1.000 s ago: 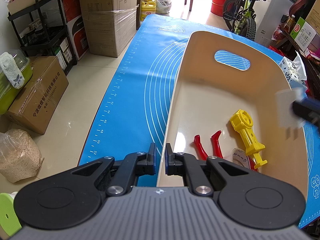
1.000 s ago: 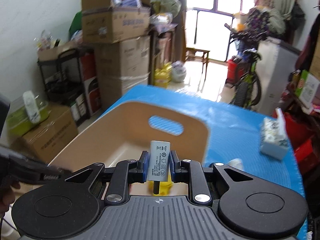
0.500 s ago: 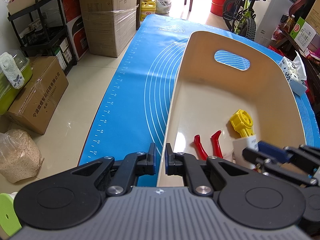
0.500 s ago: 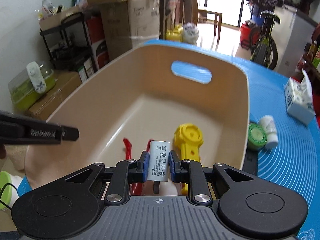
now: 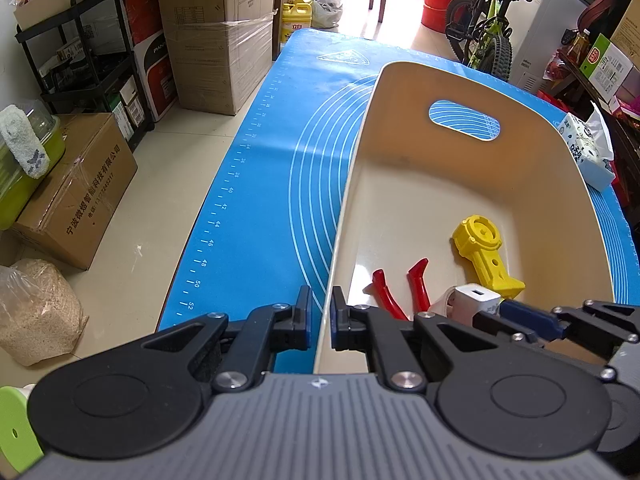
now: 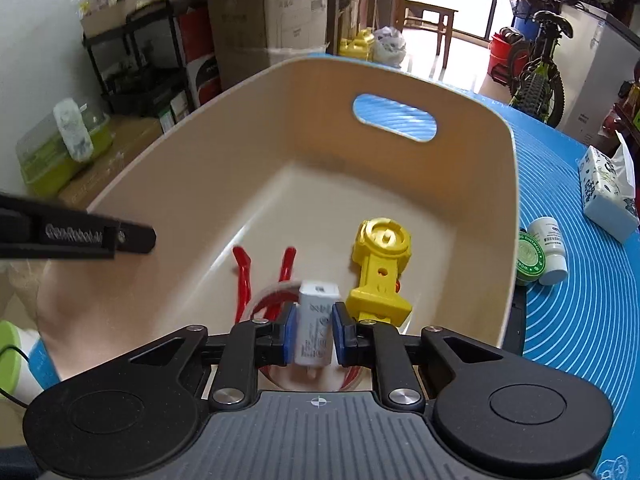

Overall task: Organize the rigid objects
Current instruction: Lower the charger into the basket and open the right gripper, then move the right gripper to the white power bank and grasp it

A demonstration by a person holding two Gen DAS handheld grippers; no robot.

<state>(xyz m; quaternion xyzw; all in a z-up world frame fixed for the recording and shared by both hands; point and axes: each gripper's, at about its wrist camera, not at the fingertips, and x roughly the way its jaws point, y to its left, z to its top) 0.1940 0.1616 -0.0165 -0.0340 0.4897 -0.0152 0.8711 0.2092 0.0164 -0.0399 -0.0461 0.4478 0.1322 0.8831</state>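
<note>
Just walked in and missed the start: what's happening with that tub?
A person is sorting items into the beige tub. The left hand-held gripper is clamped on the tub's rim. The right hand-held gripper, low inside, has just been opening around a white charger, beside the yellow tool and red-handled pliers.

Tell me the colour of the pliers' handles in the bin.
Red; the pliers' handles show best in the left wrist view, lying in the beige bin.

Blue mat point(image 5: 256, 208) covered the table. Tissue pack point(image 6: 608, 196) lay at far right on it. Stacked cardboard boxes point(image 5: 220, 36) and a black shelf rack point(image 5: 80, 60) stood at far left. Green bicycle point(image 5: 486, 30) was parked at far right. Bag of grain point(image 5: 36, 312) sat on the floor, near left.
</note>
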